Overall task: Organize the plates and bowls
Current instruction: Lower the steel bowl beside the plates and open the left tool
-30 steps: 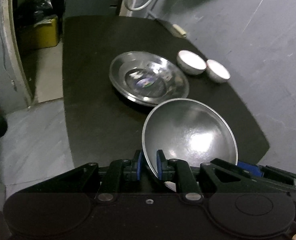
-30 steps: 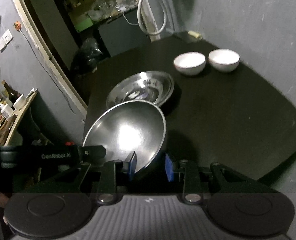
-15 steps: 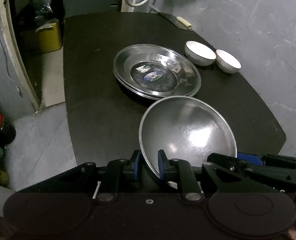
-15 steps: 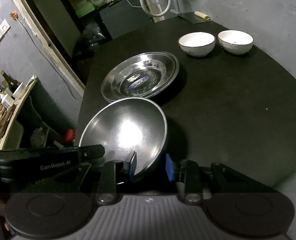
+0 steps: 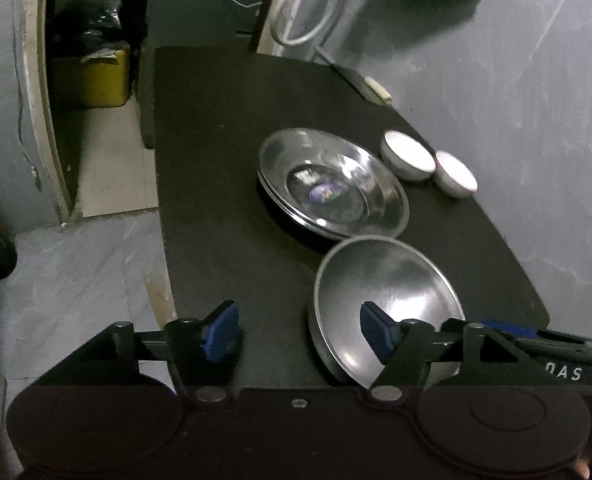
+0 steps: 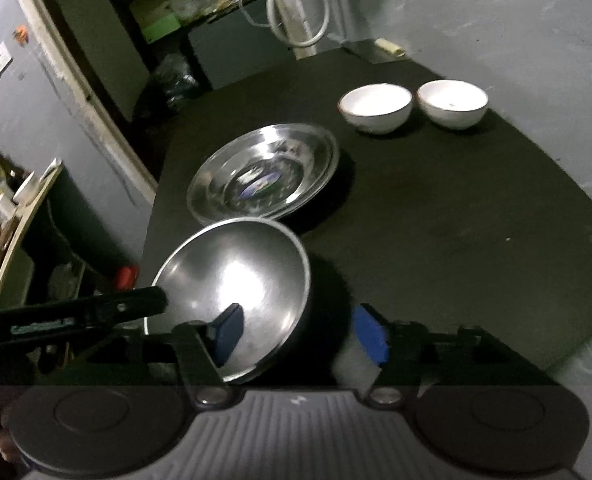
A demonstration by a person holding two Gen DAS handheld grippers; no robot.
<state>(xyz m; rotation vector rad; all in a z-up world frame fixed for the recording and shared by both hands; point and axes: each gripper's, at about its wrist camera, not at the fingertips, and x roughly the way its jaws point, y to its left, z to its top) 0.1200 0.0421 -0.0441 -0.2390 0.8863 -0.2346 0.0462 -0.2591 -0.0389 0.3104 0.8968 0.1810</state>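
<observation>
Steel bowl (image 5: pixel 387 300) (image 6: pixel 240 280), round, mouth up and tipped slightly, sits at the near left part of my black table (image 5: pixel 216 160) (image 6: pixel 455 220), close to its near edge and just short of the stacked steel plates (image 5: pixel 331 188) (image 6: pixel 264 176); being round, it shows no long axis. Left gripper (image 5: pixel 296 332): jaws opening, bowl rim between them, pads clear of the metal. Right gripper (image 6: pixel 299 330): jaws opening likewise, one blue pad inside the bowl, the other outside, neither pressing. Two white bowls (image 5: pixel 407 156) (image 6: pixel 375 106) stand side by side by the far right edge against the grey wall. Open room: wide bare tabletop to my right and along the left strip beside the plates.
</observation>
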